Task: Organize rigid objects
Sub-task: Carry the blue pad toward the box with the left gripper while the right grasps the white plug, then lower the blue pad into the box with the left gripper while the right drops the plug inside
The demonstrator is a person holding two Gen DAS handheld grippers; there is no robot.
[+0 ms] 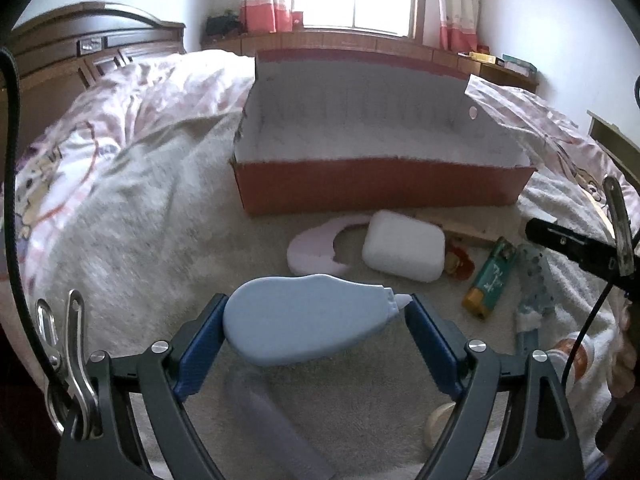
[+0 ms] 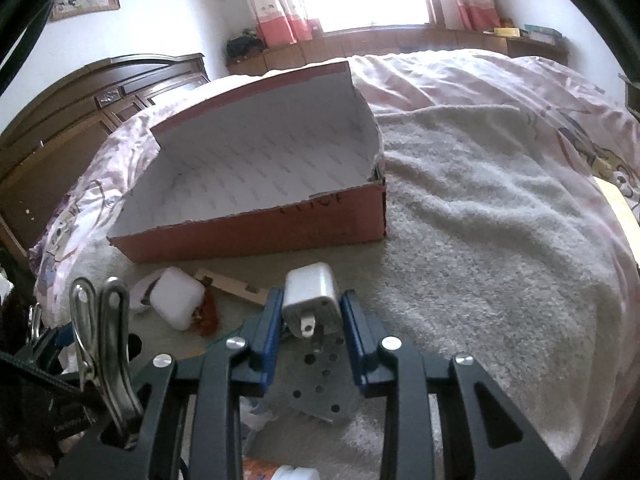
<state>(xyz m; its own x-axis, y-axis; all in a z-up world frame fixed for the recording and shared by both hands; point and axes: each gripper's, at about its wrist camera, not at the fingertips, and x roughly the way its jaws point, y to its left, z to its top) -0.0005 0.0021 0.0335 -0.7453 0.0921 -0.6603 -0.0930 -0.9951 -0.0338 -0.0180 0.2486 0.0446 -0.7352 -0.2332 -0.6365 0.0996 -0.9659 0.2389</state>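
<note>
My left gripper (image 1: 316,312) is shut on a light blue correction tape dispenser (image 1: 304,320), held crosswise between the blue pads above the bed. My right gripper (image 2: 310,304) is shut on a white plug charger (image 2: 312,300), prongs facing the camera. An open red cardboard box (image 1: 380,190) with a white inside lies ahead on the blanket, also in the right wrist view as the box (image 2: 260,236). Between box and left gripper lie a white case (image 1: 404,246), a pink curved piece (image 1: 312,252) and a green lighter (image 1: 490,280).
A wooden strip (image 2: 232,284) and a small red-brown item (image 2: 206,314) lie beside the white case (image 2: 176,298). A perforated grey plate (image 2: 316,392) lies under the right gripper. A roll of tape (image 1: 438,426) sits lower right. Pink quilt, headboard and window ledge surround the blanket.
</note>
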